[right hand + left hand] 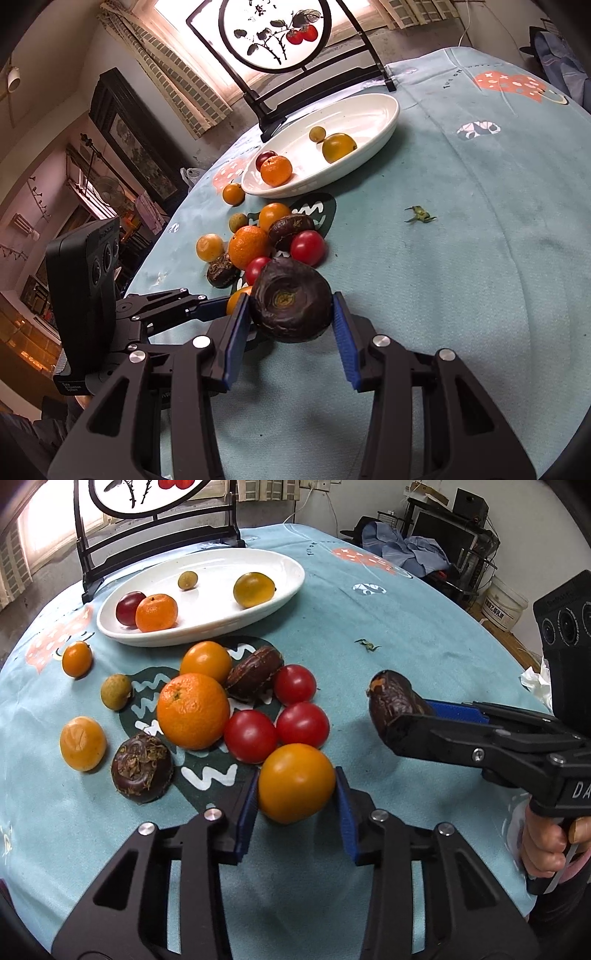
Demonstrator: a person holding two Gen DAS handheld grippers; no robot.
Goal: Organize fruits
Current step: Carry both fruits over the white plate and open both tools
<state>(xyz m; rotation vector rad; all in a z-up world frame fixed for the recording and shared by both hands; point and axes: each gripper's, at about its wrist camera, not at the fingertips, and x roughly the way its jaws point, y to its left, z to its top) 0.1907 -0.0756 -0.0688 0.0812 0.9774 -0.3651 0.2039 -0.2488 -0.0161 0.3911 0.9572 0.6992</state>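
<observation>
My left gripper (296,775) is shut on an orange-yellow tomato (295,786), its blue pads against both sides, at the near end of a fruit pile on the teal cloth. That pile holds a big orange (192,710), three red tomatoes (303,723) and two dark brown fruits (142,768). To the right, my right gripper (291,299) is shut on another dark brown wrinkled fruit (291,295), held just above the cloth. A white oval plate (184,637) at the back holds a mandarin (156,612), a dark red fruit, a small greenish fruit and a yellow-green tomato (254,589).
A black wooden screen stand (155,535) rises behind the plate. Small orange and greenish fruits (77,659) lie left of the pile. A green leaf scrap (367,645) lies on the cloth at right, and crumpled tissue (535,681) sits by the table's right edge. A hand (546,842) holds the right gripper.
</observation>
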